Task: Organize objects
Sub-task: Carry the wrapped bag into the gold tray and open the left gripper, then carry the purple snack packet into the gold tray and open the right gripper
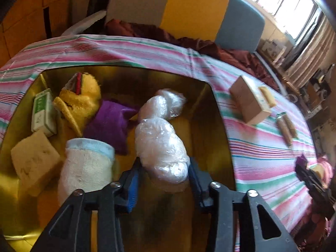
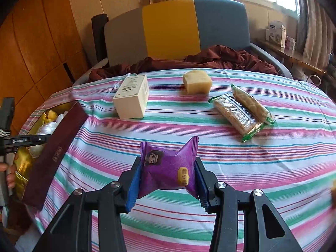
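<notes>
black claw [image 2: 167, 180], blue pads [image 2: 133, 185]

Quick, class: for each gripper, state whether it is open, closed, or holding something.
Left gripper: open around the plastic-wrapped bundle over the gold-lined box; pads look clear of it.
Right gripper: closed on the purple snack packet.

Print stood on the purple packet [image 2: 168, 173], the white box [image 2: 132, 96] and the green-and-white box [image 1: 43, 110], none readable.
</notes>
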Demonstrator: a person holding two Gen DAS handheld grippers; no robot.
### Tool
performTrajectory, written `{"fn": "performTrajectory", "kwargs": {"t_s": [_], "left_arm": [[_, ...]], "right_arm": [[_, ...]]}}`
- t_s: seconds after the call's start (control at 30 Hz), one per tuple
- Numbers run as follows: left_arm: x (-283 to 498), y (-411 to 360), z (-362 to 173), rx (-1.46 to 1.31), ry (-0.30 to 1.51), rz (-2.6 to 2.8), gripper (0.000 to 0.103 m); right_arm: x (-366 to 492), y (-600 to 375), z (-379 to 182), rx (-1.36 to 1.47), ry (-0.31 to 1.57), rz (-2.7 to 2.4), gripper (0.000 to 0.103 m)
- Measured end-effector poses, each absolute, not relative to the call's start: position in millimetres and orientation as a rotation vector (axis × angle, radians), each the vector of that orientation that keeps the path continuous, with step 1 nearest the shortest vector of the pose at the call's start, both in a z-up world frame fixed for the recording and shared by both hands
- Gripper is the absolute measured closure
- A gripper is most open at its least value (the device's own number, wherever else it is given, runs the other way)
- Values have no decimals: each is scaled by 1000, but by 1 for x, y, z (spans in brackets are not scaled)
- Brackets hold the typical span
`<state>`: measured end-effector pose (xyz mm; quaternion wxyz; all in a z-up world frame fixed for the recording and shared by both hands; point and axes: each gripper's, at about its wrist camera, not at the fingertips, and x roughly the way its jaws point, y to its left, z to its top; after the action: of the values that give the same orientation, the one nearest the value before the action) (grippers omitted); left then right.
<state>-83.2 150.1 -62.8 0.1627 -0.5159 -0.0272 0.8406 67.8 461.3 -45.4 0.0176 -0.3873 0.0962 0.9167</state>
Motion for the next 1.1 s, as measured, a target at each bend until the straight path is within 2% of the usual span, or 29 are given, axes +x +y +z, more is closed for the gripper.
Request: {"fn": "performTrajectory", "kwargs": {"t_s": [0.13, 0.27, 0.57, 0.67, 1.1], "left_arm": [[-79, 143, -61, -1482, 7, 2503, 53], [-73, 131, -54, -1434, -18, 2555, 49], [-45, 94, -38, -1253, -344, 2571, 49], [-36, 88, -36, -1210, -403, 2555, 49], [-18, 77, -42, -1204, -371, 2515, 48]], "right_arm": [[66, 453, -43, -1210, 304, 2858, 56], [63, 439, -40, -1222, 293, 2879, 56], [43, 390, -22, -1216, 304, 2979, 56], [33, 366, -13, -1221, 294, 3031, 56], [-18, 261, 0, -1316, 101, 3179, 56]]}}
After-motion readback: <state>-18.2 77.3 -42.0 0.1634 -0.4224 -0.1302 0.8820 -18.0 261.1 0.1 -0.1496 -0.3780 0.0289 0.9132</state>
